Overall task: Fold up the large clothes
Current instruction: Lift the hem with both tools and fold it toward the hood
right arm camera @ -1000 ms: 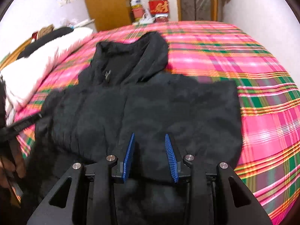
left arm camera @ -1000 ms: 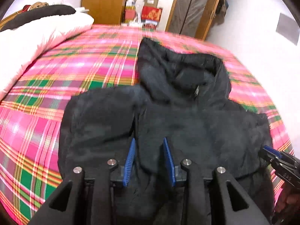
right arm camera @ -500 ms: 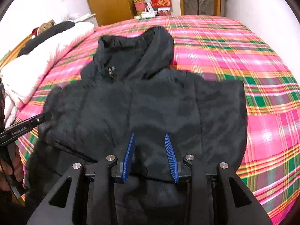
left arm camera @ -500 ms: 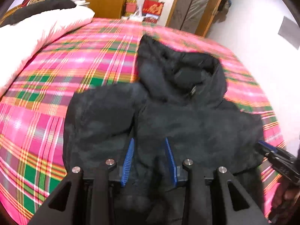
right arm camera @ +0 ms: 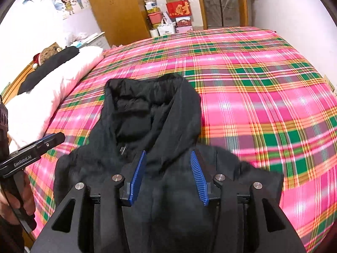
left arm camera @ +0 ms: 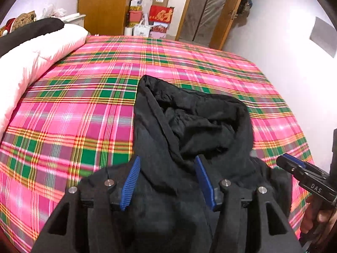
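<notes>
A black hooded jacket lies flat on the pink plaid bed, hood pointing away; it also shows in the right wrist view. My left gripper is open and empty, held above the jacket's left shoulder at the base of the hood. My right gripper is open and empty above the right shoulder, its fingers either side of the hood's base. Each gripper shows in the other's view: the right one at the jacket's right edge, the left one at its left edge. The jacket's lower part is hidden under the grippers.
The pink plaid bedspread covers the bed. A white duvet with a dark garment on it lies along the left side. A wardrobe, stacked boxes and a door stand beyond the far end. A white wall runs on the right.
Both grippers have moved forward over the jacket, from its lower body to the shoulders by the hood. Their jaws have stayed open. The jacket has not moved.
</notes>
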`<state>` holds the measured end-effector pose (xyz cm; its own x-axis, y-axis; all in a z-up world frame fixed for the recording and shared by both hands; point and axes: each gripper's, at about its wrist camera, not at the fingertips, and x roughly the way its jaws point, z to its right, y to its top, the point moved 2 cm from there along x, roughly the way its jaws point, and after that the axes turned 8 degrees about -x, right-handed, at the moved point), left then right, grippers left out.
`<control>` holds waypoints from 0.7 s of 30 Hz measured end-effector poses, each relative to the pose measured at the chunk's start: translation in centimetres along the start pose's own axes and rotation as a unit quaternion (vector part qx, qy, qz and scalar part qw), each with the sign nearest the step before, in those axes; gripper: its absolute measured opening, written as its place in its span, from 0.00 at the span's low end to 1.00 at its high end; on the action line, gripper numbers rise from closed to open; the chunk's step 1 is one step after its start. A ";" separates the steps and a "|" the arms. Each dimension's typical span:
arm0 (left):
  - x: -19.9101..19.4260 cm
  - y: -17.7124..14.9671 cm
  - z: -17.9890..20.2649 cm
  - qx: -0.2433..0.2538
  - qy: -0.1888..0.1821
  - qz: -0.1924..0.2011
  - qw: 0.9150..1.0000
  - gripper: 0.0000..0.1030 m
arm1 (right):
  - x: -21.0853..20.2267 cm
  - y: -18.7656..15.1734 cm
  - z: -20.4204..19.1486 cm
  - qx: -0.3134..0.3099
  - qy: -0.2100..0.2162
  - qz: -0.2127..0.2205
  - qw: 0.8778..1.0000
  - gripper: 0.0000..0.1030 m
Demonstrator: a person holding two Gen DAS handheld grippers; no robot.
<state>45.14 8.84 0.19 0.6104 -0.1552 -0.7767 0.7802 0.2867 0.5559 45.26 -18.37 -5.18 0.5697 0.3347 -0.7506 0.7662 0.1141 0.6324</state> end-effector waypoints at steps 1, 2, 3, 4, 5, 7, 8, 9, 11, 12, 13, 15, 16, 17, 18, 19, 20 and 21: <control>0.9 0.8 0.1 -0.003 -0.001 -0.005 1.000 0.55 | 0.8 0.8 0.3 0.006 0.003 -0.001 1.000 0.43; 1.9 1.5 0.1 -0.004 0.000 -0.009 1.000 0.55 | 1.4 1.3 0.6 0.011 0.003 -0.002 1.000 0.43; 2.7 2.1 0.1 -0.005 0.004 -0.010 1.000 0.55 | 2.2 2.0 0.9 0.016 0.001 -0.004 1.000 0.43; 3.7 2.7 0.0 -0.007 0.011 -0.011 1.000 0.55 | 2.8 2.5 1.2 0.019 0.001 -0.004 1.000 0.43; 4.6 3.2 -0.1 -0.009 0.016 -0.015 1.000 0.55 | 3.6 3.2 1.6 0.025 0.001 -0.005 1.000 0.43; 6.3 4.0 -0.3 -0.011 0.024 -0.020 0.999 0.55 | 4.8 4.1 2.2 0.030 -0.002 -0.007 1.000 0.43; 7.0 4.3 -0.3 -0.009 0.027 -0.021 0.999 0.55 | 5.7 4.7 2.5 0.031 -0.007 -0.011 0.999 0.43; 7.8 4.7 -0.4 -0.007 0.032 -0.021 0.999 0.55 | 6.3 5.2 2.7 0.032 -0.010 -0.012 0.999 0.43; 9.2 5.4 -0.7 -0.006 0.041 -0.019 0.999 0.55 | 7.6 6.3 3.3 0.035 -0.015 -0.013 0.999 0.43; 9.8 5.8 -0.8 -0.007 0.044 -0.018 0.999 0.55 | 8.0 6.7 3.5 0.036 -0.018 -0.014 0.999 0.43; 10.6 6.2 -0.9 -0.009 0.046 -0.019 0.999 0.55 | 8.7 7.1 3.8 0.036 -0.023 -0.016 0.999 0.43; 11.7 6.9 -1.0 -0.014 0.045 -0.021 0.999 0.55 | 9.8 7.7 4.2 0.033 -0.033 -0.023 0.999 0.43; 12.3 7.2 -1.0 -0.013 0.048 -0.022 0.999 0.55 | 10.4 8.0 4.4 0.032 -0.036 -0.027 0.998 0.43; 12.8 7.4 -0.9 -0.010 0.051 -0.023 0.998 0.55 | 11.0 8.2 4.6 0.029 -0.038 -0.031 0.998 0.43; 13.4 7.7 -0.8 -0.004 0.055 -0.022 0.998 0.55 | 11.4 8.3 4.7 0.027 -0.038 -0.033 0.998 0.43; 14.0 7.9 -0.7 0.000 0.061 -0.025 0.998 0.55 | 11.8 8.5 4.7 0.024 -0.040 -0.036 0.998 0.43; 14.6 8.1 -0.6 0.002 0.063 -0.029 0.998 0.55 | 12.3 8.5 4.8 0.021 -0.043 -0.044 0.998 0.43; 15.1 8.2 -0.5 0.005 0.063 -0.032 0.997 0.55 | 12.7 8.5 4.8 0.019 -0.045 -0.050 0.998 0.43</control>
<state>60.69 9.32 -7.07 0.5381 -0.0516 -0.8413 0.8186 0.2700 0.5070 60.45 -17.67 -10.21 0.5136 0.2377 -0.8245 0.8297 0.1072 0.5478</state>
